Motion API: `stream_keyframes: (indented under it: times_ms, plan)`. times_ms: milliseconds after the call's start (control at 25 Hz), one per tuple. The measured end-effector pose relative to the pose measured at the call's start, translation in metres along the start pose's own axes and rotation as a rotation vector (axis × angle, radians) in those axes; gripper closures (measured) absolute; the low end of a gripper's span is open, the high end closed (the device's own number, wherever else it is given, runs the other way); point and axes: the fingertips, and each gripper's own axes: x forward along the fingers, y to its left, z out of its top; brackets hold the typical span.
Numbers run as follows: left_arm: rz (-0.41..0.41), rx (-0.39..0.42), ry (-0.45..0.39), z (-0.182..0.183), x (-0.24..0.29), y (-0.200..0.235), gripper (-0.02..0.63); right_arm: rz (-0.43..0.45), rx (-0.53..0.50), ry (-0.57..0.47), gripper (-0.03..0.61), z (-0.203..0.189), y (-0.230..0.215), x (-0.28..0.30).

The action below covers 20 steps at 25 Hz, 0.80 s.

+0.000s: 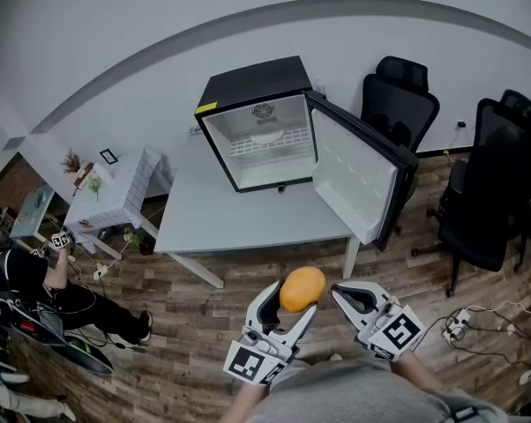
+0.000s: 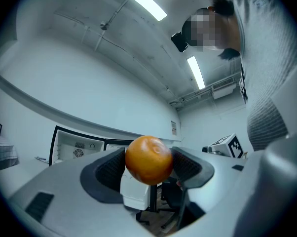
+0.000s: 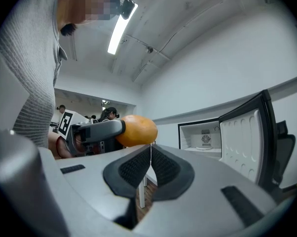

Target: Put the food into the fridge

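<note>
jaws: left gripper (image 1: 292,310) clamps 1 orange (image 1: 302,288) | right gripper (image 1: 339,293) closed | 1 fridge (image 1: 248,83) open

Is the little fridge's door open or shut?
Open. The fridge has its door swung wide to one side, so its white inside and shelf show.

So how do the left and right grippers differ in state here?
The left gripper grips the orange between its jaws; the right gripper holds nothing. The left gripper's jaws are held apart by the orange; the right gripper's jaws are pressed together. Both hover side by side, short of the table with the open fridge.
</note>
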Motion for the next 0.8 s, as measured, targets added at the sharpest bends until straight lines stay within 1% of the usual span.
stream_keyframes:
  times_ms: [800]
  plan:
    - [0.004,0.006,0.012,0.0004,0.0011,-0.0021,0.316,0.003,0.018,-0.015,0.565,0.0028,-0.0041,-0.0012]
